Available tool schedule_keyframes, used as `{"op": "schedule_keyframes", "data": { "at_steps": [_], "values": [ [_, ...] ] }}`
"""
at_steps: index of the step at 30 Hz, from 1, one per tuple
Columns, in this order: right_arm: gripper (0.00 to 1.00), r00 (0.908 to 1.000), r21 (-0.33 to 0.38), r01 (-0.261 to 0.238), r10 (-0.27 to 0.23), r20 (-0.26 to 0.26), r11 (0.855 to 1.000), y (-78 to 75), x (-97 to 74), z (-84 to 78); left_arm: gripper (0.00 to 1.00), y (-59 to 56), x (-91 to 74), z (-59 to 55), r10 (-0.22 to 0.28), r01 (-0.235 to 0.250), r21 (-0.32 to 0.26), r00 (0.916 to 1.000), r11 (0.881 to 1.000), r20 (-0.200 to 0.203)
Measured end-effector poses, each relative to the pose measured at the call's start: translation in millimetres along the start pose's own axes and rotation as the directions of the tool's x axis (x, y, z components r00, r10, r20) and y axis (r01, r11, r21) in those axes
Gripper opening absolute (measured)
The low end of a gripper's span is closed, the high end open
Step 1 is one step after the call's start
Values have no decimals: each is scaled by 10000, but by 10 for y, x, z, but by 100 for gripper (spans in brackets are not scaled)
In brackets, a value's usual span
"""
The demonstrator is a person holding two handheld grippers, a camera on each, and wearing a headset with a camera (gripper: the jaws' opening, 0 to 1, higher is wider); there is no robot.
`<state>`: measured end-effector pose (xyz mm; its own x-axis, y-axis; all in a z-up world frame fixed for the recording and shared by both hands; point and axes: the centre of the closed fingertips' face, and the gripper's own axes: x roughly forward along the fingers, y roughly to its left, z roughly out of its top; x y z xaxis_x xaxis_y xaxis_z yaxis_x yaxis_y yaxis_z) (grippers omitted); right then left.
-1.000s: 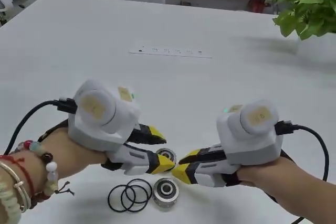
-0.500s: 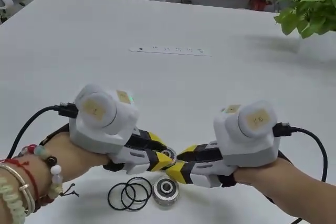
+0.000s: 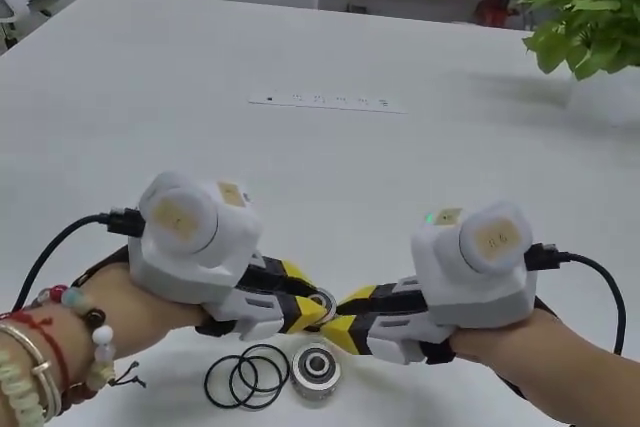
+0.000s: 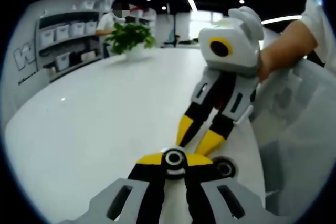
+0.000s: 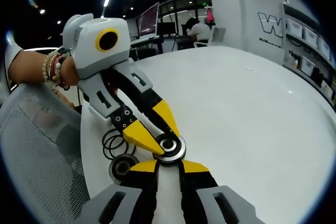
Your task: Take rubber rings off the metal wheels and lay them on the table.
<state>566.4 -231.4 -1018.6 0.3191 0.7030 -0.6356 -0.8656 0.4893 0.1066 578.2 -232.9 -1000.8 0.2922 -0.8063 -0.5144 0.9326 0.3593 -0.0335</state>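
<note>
Stripping now: left tool clamped on metal wheel, right tool at its rim, pinching or not can't tell. 3 rubber rings off, on table below tools.

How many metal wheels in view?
2. One wheel is held in the left gripper, with the right gripper close by. A second wheel lies on the table beside the rings. More could hide behind the grippers.
</note>
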Motion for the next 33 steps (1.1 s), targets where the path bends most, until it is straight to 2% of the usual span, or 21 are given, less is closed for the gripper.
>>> {"op": "schedule_keyframes", "data": {
  "at_steps": [7,8,9,10,18,22,26,28,31,33],
  "values": [
    [8,10000,-22,-63,63,-53,10000,-2,-7,-13,14,4,-1,4,72,-72,-67,10000,10000,45],
    [7,9999,-308,-38,35,-95,9995,-11,-11,-16,14,6,-3,5,78,-78,-79,10000,9999,52],
    [0,9992,-645,291,-309,-263,9975,-73,-20,-42,14,0,-2,3,45,-45,-97,10000,9999,42],
    [0,9998,-482,13,-23,-209,9988,-17,-8,-43,14,-7,-2,6,-1,1,-92,10000,10000,53],
    [0,9996,-376,168,-177,-234,9992,-52,-13,-35,14,-1,-1,7,10,-10,-39,10000,10000,47],
    [0,9993,-175,264,-268,-246,9995,-75,-19,-34,14,2,-5,7,17,-17,-3,10000,10000,45],
    [0,9987,314,477,-470,-217,9984,-143,-38,-31,14,1,-11,2,-5,5,91,10000,10000,18],
    [0,9988,774,476,-463,-179,9959,-151,-52,-32,14,0,-14,2,5,-5,101,10000,9999,5],
    [0,9983,931,589,-590,-11,9939,-181,-69,0,14,6,-15,1,24,-23,156,10000,9999,-21],
    [0,9982,1385,544,-576,193,9889,-195,-82,37,14,9,-21,-3,43,-42,167,10000,9999,-34]
  ]
}}
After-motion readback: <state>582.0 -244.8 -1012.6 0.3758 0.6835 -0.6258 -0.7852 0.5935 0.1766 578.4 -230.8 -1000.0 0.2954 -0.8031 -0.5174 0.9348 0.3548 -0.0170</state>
